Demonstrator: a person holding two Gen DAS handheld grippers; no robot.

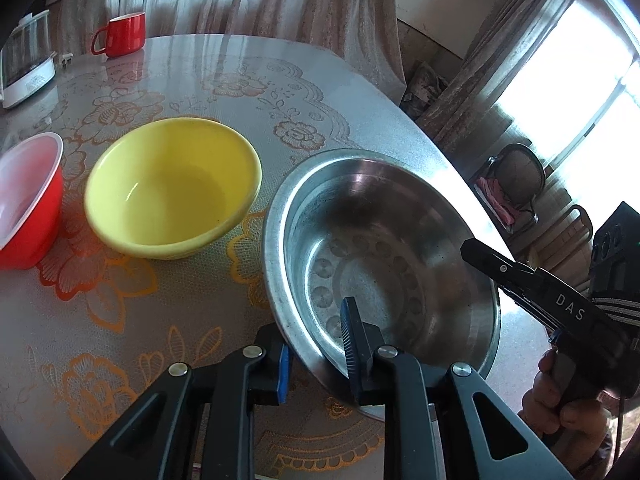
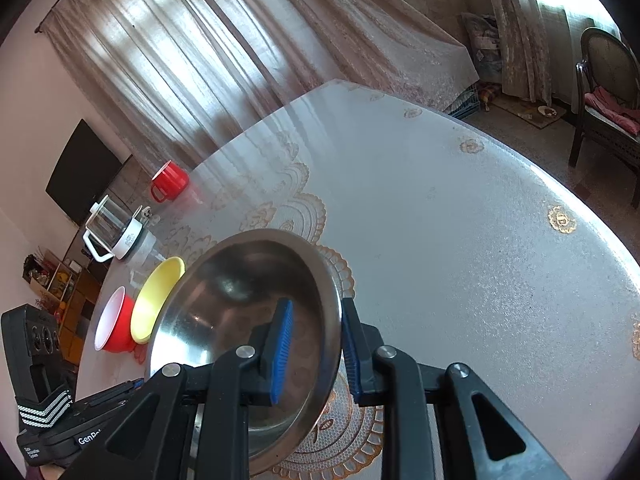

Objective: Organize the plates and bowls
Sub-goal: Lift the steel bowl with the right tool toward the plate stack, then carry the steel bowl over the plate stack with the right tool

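Observation:
A steel bowl (image 1: 380,248) (image 2: 240,292) sits between both grippers over the near side of the table. My left gripper (image 1: 314,320) is shut on its near rim, one finger inside the bowl and one outside. My right gripper (image 2: 317,304) is shut on the opposite rim in the same way; in the left wrist view the right gripper (image 1: 476,252) reaches in from the right. The bowl looks tilted in the right wrist view. Left of it stand a yellow bowl (image 1: 172,188) (image 2: 158,300) and a red bowl (image 1: 28,208) (image 2: 116,324) with a white inside.
A red mug (image 1: 120,34) (image 2: 170,180) and a glass kettle (image 1: 26,60) (image 2: 112,232) stand at the table's far left. The round table (image 2: 440,220) has a floral lace cover. A chair (image 2: 608,92) stands beyond the right edge. A hand (image 1: 560,408) holds the right gripper.

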